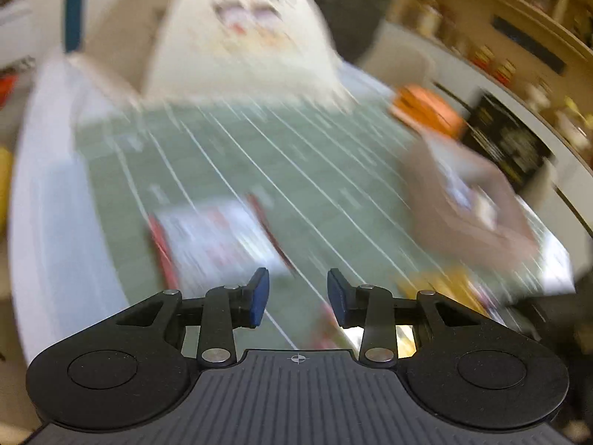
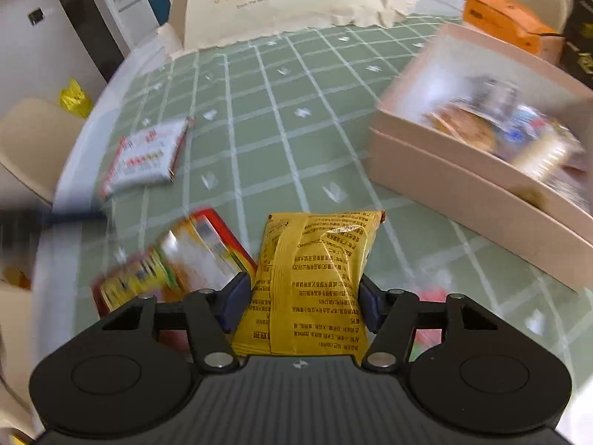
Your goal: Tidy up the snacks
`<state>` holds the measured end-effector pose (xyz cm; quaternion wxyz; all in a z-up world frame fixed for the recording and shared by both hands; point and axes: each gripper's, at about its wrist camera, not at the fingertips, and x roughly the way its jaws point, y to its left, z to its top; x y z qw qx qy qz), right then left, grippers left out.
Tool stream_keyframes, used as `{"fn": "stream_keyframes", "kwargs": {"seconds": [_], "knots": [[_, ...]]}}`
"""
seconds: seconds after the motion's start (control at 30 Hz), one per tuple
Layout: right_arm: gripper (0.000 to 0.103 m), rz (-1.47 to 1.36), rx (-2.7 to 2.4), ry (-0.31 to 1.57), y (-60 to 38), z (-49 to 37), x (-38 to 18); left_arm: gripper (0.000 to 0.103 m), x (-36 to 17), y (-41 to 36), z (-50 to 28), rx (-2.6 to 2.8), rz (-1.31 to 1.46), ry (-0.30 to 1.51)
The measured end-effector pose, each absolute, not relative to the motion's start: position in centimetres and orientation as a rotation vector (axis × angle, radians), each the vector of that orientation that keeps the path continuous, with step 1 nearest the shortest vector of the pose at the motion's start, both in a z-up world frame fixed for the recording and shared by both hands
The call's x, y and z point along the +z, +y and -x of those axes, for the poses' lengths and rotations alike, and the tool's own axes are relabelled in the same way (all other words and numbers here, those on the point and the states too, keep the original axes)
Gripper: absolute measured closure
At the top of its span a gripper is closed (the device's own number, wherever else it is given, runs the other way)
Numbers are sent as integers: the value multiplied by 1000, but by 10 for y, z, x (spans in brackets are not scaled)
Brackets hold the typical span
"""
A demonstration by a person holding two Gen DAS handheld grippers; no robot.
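Observation:
My right gripper point(image 2: 304, 296) is shut on a yellow snack packet point(image 2: 315, 256), which it holds above the green checked tablecloth point(image 2: 289, 126). Right of it stands an open pink box point(image 2: 463, 189) with several snacks inside. A white and red packet point(image 2: 148, 155) lies flat to the left. A red and orange packet point(image 2: 178, 263) lies close by, just left of the held one. In the blurred left wrist view my left gripper point(image 1: 298, 293) is open with nothing between its pads. It hangs over the cloth near the white and red packet point(image 1: 211, 237), with the pink box point(image 1: 463, 200) to its right.
A cream dome-shaped food cover point(image 2: 278, 3) stands at the table's far side. An orange box point(image 2: 500, 18) and a black box point(image 2: 578, 40) sit behind the pink box. A beige chair point(image 2: 33, 141) is off the table's left edge. Shelves point(image 1: 519, 18) line the right wall.

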<state>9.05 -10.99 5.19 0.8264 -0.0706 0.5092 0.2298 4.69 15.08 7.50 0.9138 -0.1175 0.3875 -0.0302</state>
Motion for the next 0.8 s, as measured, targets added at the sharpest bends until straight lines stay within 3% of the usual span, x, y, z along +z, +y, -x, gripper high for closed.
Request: {"fn": "stream_keyframes", "kwargs": {"seconds": [0.23,0.43,0.63,0.8], "knots": [[42,172,494,1088,-130,-63,53,66,45,198,-133,61,230,864],[35,140,490,1082,-144,-56,52,66,42,175,-84,-41,218,881],[22,206,496,1050,-134,-49,48,66,47,146,-39,-134,193,911],[18,308,494,1014,-124,-38,44,65,63,167,-72,-49,144,840]]}}
